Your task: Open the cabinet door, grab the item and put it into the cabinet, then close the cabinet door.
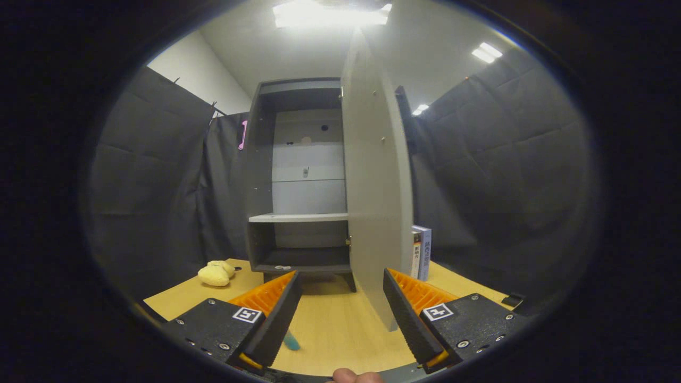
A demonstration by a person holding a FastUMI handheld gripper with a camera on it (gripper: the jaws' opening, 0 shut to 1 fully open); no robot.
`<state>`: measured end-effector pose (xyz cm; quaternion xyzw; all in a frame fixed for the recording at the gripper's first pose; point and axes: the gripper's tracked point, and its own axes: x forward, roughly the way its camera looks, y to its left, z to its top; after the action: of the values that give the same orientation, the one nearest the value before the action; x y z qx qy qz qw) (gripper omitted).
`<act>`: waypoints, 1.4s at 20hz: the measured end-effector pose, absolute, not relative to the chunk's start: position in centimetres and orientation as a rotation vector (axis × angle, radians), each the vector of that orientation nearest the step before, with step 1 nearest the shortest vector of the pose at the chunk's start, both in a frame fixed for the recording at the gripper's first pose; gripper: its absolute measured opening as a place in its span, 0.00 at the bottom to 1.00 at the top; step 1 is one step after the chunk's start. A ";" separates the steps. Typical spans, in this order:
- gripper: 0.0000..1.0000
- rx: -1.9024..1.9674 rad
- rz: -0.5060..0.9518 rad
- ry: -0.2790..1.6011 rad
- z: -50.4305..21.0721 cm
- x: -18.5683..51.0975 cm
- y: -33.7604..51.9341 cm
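Gripper (340,311) fingers wide apart, cabinet door (375,202) swung open ahead, its lower edge seemingly between them.

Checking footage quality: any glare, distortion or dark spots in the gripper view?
Gripper view: ceiling light panel blown out; fisheye bows the open cabinet door; cabinet lower compartment in shadow; open fingers sharp; yellow plush toy dim but legible.
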<state>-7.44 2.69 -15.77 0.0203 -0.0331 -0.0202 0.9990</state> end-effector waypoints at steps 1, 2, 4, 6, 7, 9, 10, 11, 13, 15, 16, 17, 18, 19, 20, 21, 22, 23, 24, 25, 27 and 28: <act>0.94 0.044 -0.037 -0.061 -17.3 -6.5 4.5; 0.94 0.055 -0.027 -0.056 -19.0 -5.6 6.3; 0.94 0.075 -0.032 -0.020 -23.2 -3.9 8.9; 0.94 0.105 -0.040 0.056 -27.9 -2.4 10.6; 0.94 0.115 -0.050 0.099 -30.1 -1.8 11.0; 0.94 0.136 -0.067 0.159 -33.4 -0.7 11.4; 0.94 0.145 -0.077 0.184 -34.8 -0.1 11.7; 0.93 0.134 -0.099 0.204 -35.7 0.4 11.4; 0.93 0.122 -0.119 0.231 -37.1 1.2 11.3; 0.83 0.101 -0.083 0.264 -38.3 1.8 12.1; 0.70 0.079 -0.069 0.271 -38.7 1.8 12.3; 0.62 0.064 -0.058 0.258 -38.7 2.0 12.2; 0.47 0.057 -0.050 0.254 -39.0 2.6 12.4; 0.46 0.055 -0.040 0.249 -38.6 2.3 12.5; 0.46 0.052 -0.031 0.254 -38.7 2.2 12.7; 0.46 0.049 -0.022 0.256 -38.5 2.1 12.9; 0.46 0.045 -0.015 0.253 -38.3 2.1 13.0; 0.46 0.044 -0.009 0.247 -37.8 2.2 13.1; 0.46 0.039 -0.005 0.240 -37.0 2.3 13.0; 0.46 0.038 0.007 0.234 -36.2 2.3 13.0; 0.46 0.032 0.020 0.230 -34.5 2.6 12.9; 0.46 0.033 0.025 0.226 -33.2 2.8 12.8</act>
<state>2.79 12.81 -33.22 0.0164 0.1126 0.0127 0.9934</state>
